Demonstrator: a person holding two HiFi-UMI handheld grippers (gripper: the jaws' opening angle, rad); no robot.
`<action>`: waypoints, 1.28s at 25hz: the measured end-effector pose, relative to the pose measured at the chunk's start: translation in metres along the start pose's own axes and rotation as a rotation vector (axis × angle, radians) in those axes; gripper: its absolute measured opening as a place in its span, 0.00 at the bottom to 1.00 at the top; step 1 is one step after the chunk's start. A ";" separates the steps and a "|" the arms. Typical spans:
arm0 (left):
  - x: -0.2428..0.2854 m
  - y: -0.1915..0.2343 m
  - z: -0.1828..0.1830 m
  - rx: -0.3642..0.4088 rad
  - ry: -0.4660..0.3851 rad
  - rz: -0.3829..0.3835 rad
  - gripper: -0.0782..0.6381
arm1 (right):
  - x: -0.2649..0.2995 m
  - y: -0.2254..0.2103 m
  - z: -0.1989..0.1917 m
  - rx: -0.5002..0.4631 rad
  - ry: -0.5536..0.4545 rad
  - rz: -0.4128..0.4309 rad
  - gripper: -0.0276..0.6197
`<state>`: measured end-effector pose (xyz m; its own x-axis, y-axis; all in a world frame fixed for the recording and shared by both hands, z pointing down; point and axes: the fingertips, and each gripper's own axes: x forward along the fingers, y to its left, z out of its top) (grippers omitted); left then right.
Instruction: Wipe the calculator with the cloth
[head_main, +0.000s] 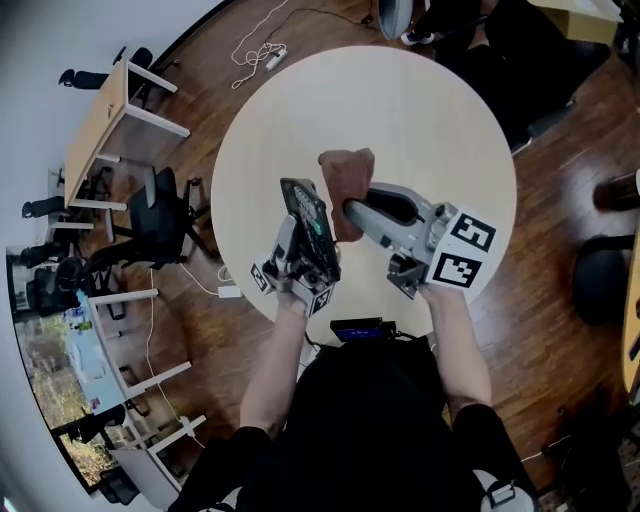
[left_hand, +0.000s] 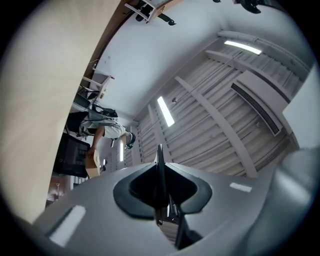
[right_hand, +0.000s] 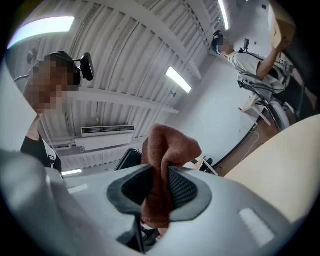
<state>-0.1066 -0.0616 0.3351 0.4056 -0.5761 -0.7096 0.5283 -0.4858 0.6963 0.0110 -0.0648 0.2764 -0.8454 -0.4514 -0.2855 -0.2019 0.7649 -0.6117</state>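
I have the left gripper (head_main: 303, 256) low and just left of centre in the head view, and its jaws are pressed in on the calculator (head_main: 306, 207), which stands up from them as a dark slab with its key face turned toward the camera. In the left gripper view the left gripper (left_hand: 161, 194) shows both dark pads clamped on the calculator (left_hand: 159, 172), seen edge-on as a thin dark blade rising between them against the ribbed ceiling. The right gripper (head_main: 349, 212) comes in from the lower right of the head view, its marker cube nearest my wrist, and it is pinching the brown cloth (head_main: 347, 176), which bunches up above the fingertips. In the right gripper view the right gripper (right_hand: 157, 194) has its mesh-faced pads squeezed together on the cloth (right_hand: 168, 146), a folded lobe sticking out above and a hem hanging below the pads. In the head view the cloth sits just beside the calculator's right edge; I cannot tell whether the two touch. Both are held over the near part of the round pale worktop (head_main: 420, 120), at the centre of the frame.
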 end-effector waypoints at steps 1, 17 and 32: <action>-0.003 0.004 0.001 -0.005 0.000 0.030 0.18 | -0.001 -0.006 -0.003 0.003 -0.008 -0.011 0.18; -0.009 0.044 0.019 -0.019 -0.141 0.272 0.18 | -0.015 -0.030 -0.052 -0.143 -0.060 0.042 0.18; -0.019 0.067 0.037 0.017 -0.330 0.387 0.18 | -0.032 -0.008 -0.088 -0.369 0.086 0.085 0.18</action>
<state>-0.1068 -0.1077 0.3998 0.3108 -0.8915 -0.3297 0.3726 -0.2048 0.9051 -0.0044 -0.0158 0.3555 -0.9021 -0.3511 -0.2508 -0.2805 0.9188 -0.2776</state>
